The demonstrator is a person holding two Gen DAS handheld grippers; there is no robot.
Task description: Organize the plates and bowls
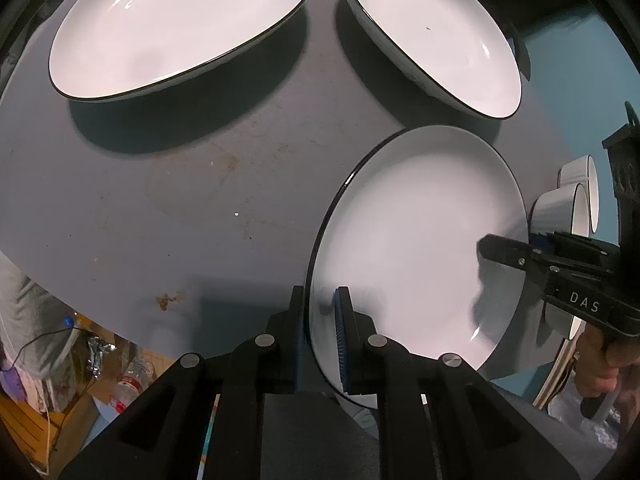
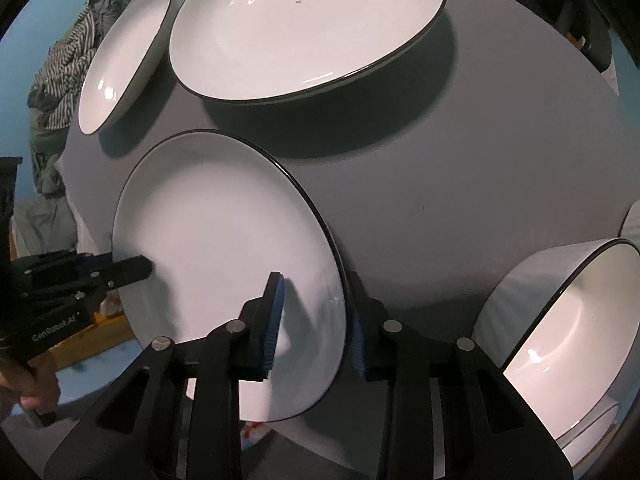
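Observation:
A white plate with a dark rim (image 1: 416,248) is held above the grey table by both grippers, one on each side of it. My left gripper (image 1: 320,320) is shut on its near rim. My right gripper (image 2: 316,316) straddles the opposite rim (image 2: 224,240); its right pad stands slightly off the rim. Each gripper shows in the other's view, the right gripper (image 1: 520,256) and the left gripper (image 2: 120,272). Two more white plates (image 1: 180,28) (image 1: 436,36) lie on the table beyond. White bowls (image 2: 568,328) stand at the right.
The grey table (image 1: 180,200) has stains and a near edge with floor clutter and a bottle (image 1: 128,384) below. Striped cloth (image 2: 68,64) lies at the table's far left. A blue floor shows around the table.

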